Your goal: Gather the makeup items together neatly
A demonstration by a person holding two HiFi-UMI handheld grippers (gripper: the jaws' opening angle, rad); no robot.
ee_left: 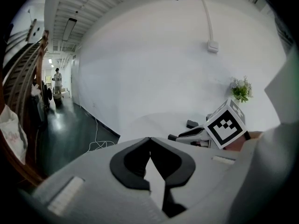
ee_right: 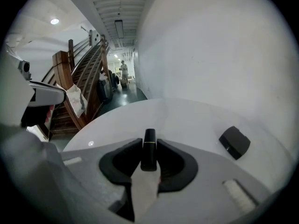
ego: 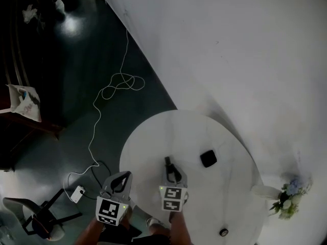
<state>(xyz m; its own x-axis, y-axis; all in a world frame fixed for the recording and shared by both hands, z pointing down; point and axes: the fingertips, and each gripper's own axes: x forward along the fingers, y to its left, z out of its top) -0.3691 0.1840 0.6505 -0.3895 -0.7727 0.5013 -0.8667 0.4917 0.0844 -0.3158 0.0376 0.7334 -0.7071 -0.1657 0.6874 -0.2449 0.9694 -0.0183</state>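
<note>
Lipstick tube (ee_right: 149, 152) clamped between right tongs (ee_right: 149, 143), tip protruding; left tongs (ee_left: 150, 140) closed, empty.

The head view looks steeply down over the near edge of the table (ego: 153, 137). Cameras on the left tool (ego: 122, 177) and right tool (ego: 171, 171) look low across that table.

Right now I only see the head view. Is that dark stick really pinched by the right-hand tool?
Observer: Yes. In the right gripper view, the right gripper has its fingers pressed on a black tube with a thin light band.
Operator: And the left one?
Observer: The left gripper has its fingers closed together, with nothing between them.
Operator: Is anyone else around?
Observer: A person stands far down the corridor.
</note>
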